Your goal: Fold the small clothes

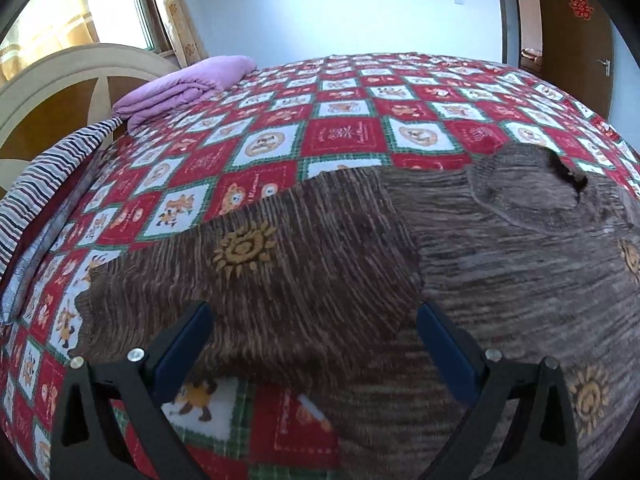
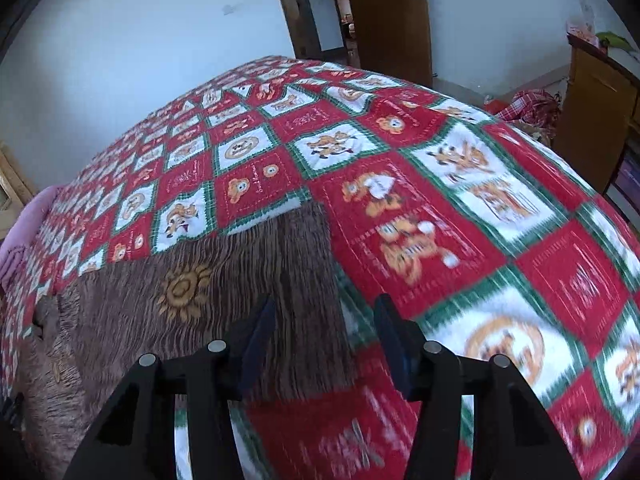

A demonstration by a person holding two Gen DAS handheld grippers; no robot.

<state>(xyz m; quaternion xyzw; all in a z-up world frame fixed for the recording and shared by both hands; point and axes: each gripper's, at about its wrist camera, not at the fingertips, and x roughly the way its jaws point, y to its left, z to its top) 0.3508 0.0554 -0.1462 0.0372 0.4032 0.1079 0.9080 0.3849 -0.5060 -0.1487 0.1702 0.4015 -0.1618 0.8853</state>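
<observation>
A small brown ribbed garment [image 1: 320,248] with yellow sun motifs lies flat on the red, white and green checked bedspread [image 1: 344,120]. Its neck opening [image 1: 568,184] shows at the right in the left wrist view. My left gripper [image 1: 312,320] hangs just above the garment's darker near part, jaws wide apart, and nothing is pinched. In the right wrist view the garment [image 2: 180,300] fills the lower left. My right gripper [image 2: 324,320] stands about half open over its right edge. That edge runs between the fingers, and the pads do not press it.
A folded purple blanket [image 1: 188,84] and a striped cloth [image 1: 48,176] lie near the headboard [image 1: 60,80] at the far left. A wooden cabinet [image 2: 596,92] and a red plaid cloth [image 2: 532,104] stand beyond the bed's right side. Bare bedspread [image 2: 500,240] stretches right of the garment.
</observation>
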